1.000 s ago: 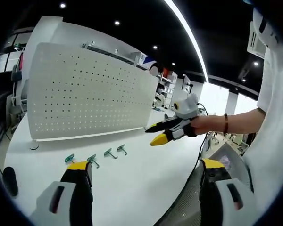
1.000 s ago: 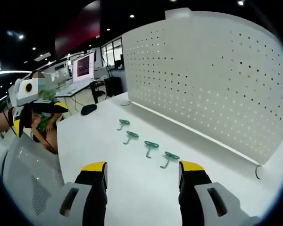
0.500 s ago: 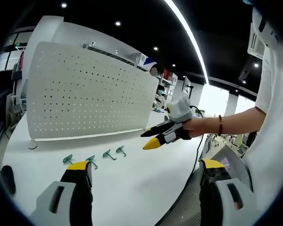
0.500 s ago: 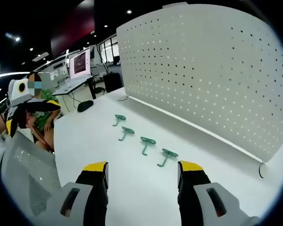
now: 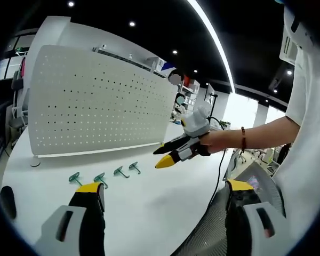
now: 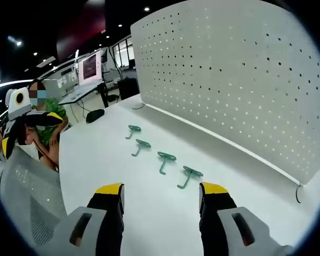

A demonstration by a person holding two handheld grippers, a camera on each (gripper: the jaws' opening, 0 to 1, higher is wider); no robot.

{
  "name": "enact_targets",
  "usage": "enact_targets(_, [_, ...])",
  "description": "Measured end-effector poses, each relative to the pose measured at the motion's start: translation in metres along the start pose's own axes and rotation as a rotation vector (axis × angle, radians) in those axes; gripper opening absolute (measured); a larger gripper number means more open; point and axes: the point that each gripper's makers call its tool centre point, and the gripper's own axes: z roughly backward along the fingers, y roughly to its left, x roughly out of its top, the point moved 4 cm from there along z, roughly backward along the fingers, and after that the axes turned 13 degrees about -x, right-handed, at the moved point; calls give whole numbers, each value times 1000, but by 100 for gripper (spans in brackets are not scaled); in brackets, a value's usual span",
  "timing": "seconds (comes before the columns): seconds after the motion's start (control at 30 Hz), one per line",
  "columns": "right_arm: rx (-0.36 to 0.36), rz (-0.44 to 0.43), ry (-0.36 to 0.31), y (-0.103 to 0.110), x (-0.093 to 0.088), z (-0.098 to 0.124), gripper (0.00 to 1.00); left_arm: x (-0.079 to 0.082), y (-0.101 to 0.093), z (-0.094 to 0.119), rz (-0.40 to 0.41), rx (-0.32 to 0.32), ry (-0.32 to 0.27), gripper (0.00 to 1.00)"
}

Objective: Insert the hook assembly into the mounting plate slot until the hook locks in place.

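Observation:
Several green hooks lie in a row on the white table, the nearest hook [image 6: 188, 175] just ahead of my right gripper [image 6: 159, 190], which is open and holds nothing. In the left gripper view the same hooks [image 5: 100, 177] lie beyond my left gripper [image 5: 162, 188], open and empty. The white perforated mounting plate [image 6: 240, 80] stands upright behind the hooks, and appears as the plate [image 5: 96, 106] in the left gripper view. The right gripper [image 5: 165, 156], held by a person's hand, reaches in from the right above the table.
The white table [image 6: 96, 160] ends at a curved front edge, with a grey mesh chair [image 6: 26, 197] beside it. A black mouse [image 6: 94, 115] lies at the table's far end. The left gripper [image 6: 21, 114] shows at the left. Desks and monitors stand in the background.
The right gripper has moved forward and down toward the row of hooks. Both stay open. The hooks have not moved.

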Motion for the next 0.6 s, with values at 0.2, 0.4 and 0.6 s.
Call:
enact_targets(0.2, [8,9,13,-1,3,-7,56,-1,2,1,-1,1,12,96])
enact_targets(0.4, [11,22,19,-4,5,-14,56,-7,6,1,7,14,35,95])
enact_targets(0.6, [17,35,38,-7,5,-24,54,-7,7,1,13,15,31,95])
